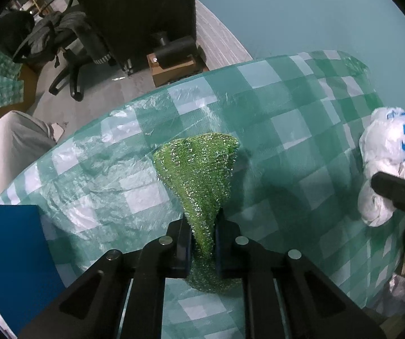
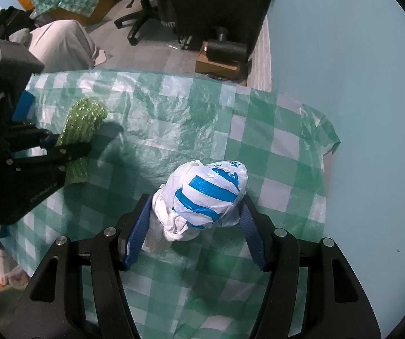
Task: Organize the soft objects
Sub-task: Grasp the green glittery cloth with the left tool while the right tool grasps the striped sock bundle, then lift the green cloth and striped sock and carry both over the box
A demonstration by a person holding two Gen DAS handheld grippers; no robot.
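Overhead, both grippers pointed straight down at a bench [image 2: 287, 147] covered by a green and white checked plastic sheet [image 1: 287, 107]. The left gripper [image 1: 202, 243] had its jaws drawn narrow, pinching a green glittery scouring pad [image 1: 199, 169] between the two pads; the material was squeezed to a thin waist at the pinch and flared out wide beyond the fingertips, with a smaller lobe bulging on the near side of the jaws. In the right wrist view the same left gripper [image 2: 61, 145] appeared at the left edge, its dark body tilted over the sheet, the scouring pad [image 2: 85, 121] standing up past its fingers. The right gripper [image 2: 194, 220] stood at a middling width with a white plastic bag bundle printed in blue [image 2: 205, 195] between its blue-padded fingers [image 2: 137, 231]. The right-hand pad lay against the bundle's side and the left-hand pad sat just beside its knotted white tail; whether they pressed firmly could not be told. The bundle rested on the sheet near the middle of the bench, well apart from the scouring pad. From the left wrist view the bundle [image 1: 383, 163] showed at the right edge with a dark finger of the right gripper [image 1: 397, 189] across it. A blue panel [image 1: 7, 254] occupied the lower left corner there. Beyond the bench lay grey flooring, an office chair [image 1: 72, 56], a cardboard box [image 1: 174, 67] and a person's trouser leg [image 2: 61, 45].
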